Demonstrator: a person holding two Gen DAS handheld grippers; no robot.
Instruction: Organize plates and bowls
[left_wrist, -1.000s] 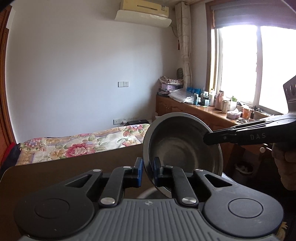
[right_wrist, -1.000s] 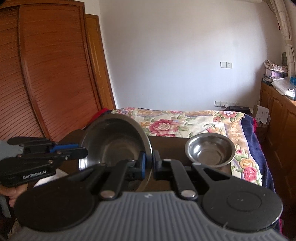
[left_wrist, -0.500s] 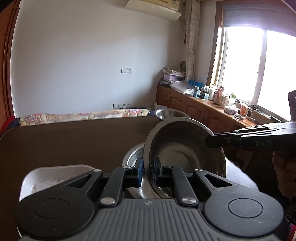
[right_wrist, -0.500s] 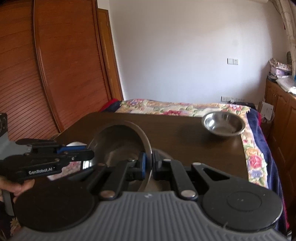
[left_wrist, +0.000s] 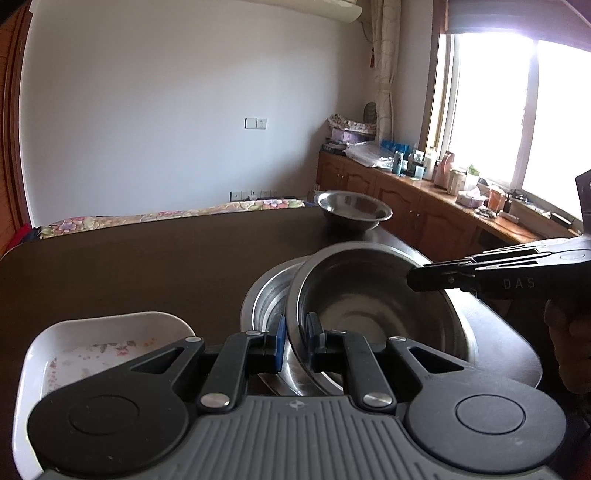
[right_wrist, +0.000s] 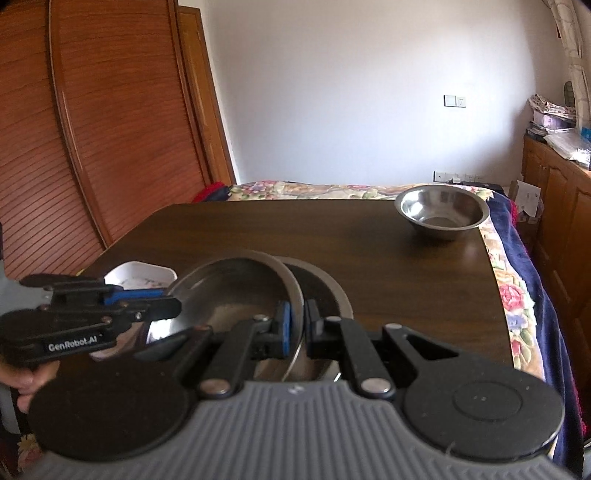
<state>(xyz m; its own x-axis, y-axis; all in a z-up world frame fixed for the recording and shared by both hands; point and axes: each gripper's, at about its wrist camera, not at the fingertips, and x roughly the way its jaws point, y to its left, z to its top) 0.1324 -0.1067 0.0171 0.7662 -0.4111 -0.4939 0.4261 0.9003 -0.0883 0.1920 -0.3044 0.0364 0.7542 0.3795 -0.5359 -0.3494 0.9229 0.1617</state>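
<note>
Both grippers pinch the same steel bowl (left_wrist: 369, 306) by opposite sides of its rim, holding it tilted over a second, wider steel bowl (left_wrist: 266, 295) that sits on the dark wooden table (left_wrist: 147, 258). The left gripper (left_wrist: 295, 341) points forward and somewhat downward, its blue-padded fingers (left_wrist: 279, 341) drawn in narrow on the near rim, one outside the wall and one inside. The right gripper (left_wrist: 415, 278) reaches in from the right edge of the left wrist view, roughly level across the bowl, with the person's hand (left_wrist: 569, 332) wrapped around its grip; in its own view its jaws stand nearly together on the thin rim (right_wrist: 298, 332). The held bowl's lower edge seems to rest inside the wider bowl, though the grippers hide the contact. Just left of the pair lies a white dish with a floral print (left_wrist: 92, 350). A smaller steel bowl (right_wrist: 441, 212) stands apart at the far right corner of the table, near the flowered bedspread (right_wrist: 513, 295).
</note>
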